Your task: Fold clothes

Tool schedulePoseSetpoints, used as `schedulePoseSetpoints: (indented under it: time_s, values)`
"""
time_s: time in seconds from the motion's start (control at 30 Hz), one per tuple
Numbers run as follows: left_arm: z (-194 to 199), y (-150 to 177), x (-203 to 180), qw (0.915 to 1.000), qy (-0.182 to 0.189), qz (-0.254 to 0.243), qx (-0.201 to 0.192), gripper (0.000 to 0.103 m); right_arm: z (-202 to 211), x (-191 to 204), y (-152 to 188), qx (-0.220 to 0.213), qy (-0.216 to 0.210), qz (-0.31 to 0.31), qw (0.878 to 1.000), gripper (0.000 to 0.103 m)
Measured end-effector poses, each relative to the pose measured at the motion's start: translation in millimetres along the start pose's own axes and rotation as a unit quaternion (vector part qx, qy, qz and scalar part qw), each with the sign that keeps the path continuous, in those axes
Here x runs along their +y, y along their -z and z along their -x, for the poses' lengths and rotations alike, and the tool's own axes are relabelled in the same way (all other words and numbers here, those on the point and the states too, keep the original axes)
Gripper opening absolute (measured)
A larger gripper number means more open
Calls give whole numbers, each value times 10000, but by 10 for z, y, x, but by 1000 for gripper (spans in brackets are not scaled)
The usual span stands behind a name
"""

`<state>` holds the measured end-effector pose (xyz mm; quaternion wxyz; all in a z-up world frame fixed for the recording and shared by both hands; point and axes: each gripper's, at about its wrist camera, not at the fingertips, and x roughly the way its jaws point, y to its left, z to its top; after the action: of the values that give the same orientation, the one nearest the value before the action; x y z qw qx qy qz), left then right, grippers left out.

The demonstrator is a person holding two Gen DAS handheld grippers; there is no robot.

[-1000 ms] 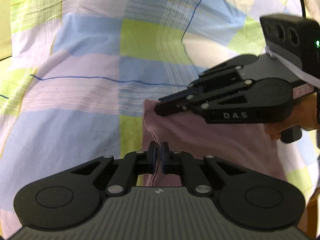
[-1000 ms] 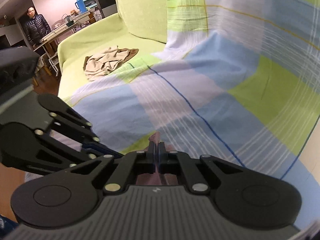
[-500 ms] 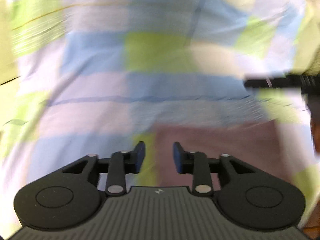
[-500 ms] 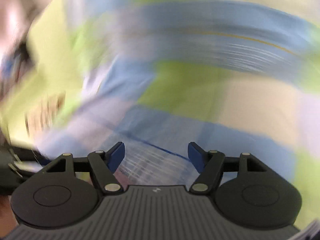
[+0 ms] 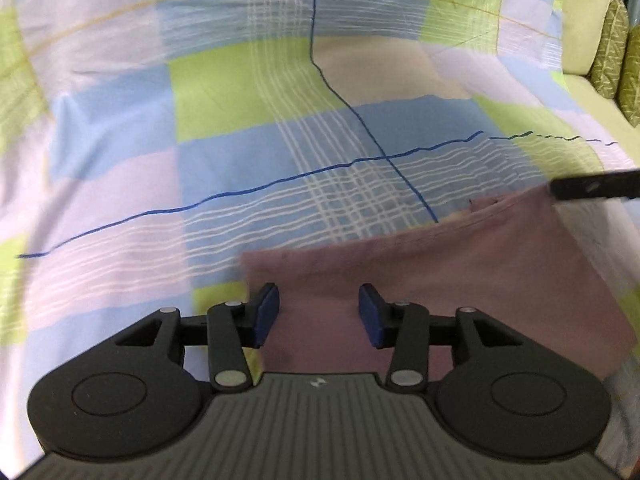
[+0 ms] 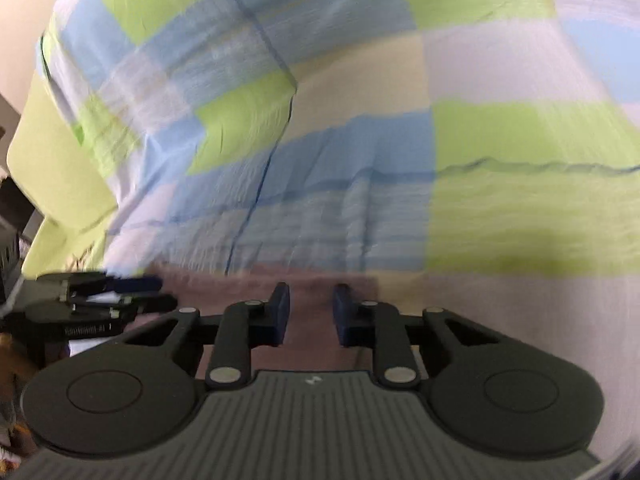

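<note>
The dusty-pink, flat-folded cotton garment [image 5: 460, 288] lies on the checked green-blue-lilac bedsheet [image 5: 248, 128], light, limp and likely best pinched at its far hem corners, beneath the released left claw [image 5: 318, 314] and the empty, closing right claw [image 6: 308, 314].

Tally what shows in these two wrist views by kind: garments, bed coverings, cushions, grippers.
Garments: 1, the mauve cloth lying flat.
Bed coverings: 1, the checked sheet.
Cushions: 2, patterned olive cushions at the right edge.
Grippers: 2, left gripper open over the cloth; right gripper, jaws closing, nothing pinched yet.
Total: 6
</note>
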<state>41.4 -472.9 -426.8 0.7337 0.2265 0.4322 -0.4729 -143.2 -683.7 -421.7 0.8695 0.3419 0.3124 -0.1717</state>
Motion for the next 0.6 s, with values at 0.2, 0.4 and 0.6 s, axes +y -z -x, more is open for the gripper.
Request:
schedulePoseSetpoints:
  time_s: [0.2,0.4,0.6]
  values:
    - [369,214,-234,9987,259,327,290,54,600,271,442,192,-534,-91,9983,31]
    - [-1,458,-347,9909,-117,602,1200,58,315,70,866,820,-1,-453,9956,13]
    - [20,316,-376,9899,-315,524,1275,58,605,92,674,378,236,-357,9984,27]
